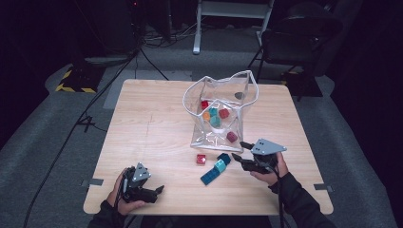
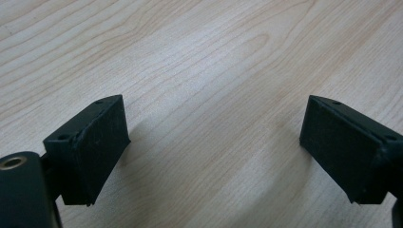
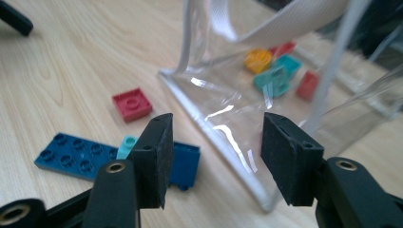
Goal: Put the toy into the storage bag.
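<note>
A clear plastic bag [image 1: 202,135] stands open on the wooden table [image 1: 142,123] with several coloured bricks [image 1: 215,118] inside. In front of it lie a red brick [image 1: 201,159], a dark blue flat plate [image 1: 209,176], a small teal brick [image 1: 219,165] and a dark blue brick [image 1: 224,158]. My right gripper [image 1: 240,150] is low at the bag's near right corner, open, pads apart and bare. In the right gripper view its jaws [image 3: 216,142] frame the bag's wall [image 3: 223,114], with the red brick [image 3: 132,104] and blue plate [image 3: 71,156] to the left. My left gripper [image 1: 159,191] rests open near the front edge, over bare wood [image 2: 214,128].
The table's front edge is close behind both hands. Beyond the far edge are a dark chair [image 1: 294,33], a white frame's legs [image 1: 197,42], floor cables [image 1: 85,118] and yellow-black tape [image 1: 71,88].
</note>
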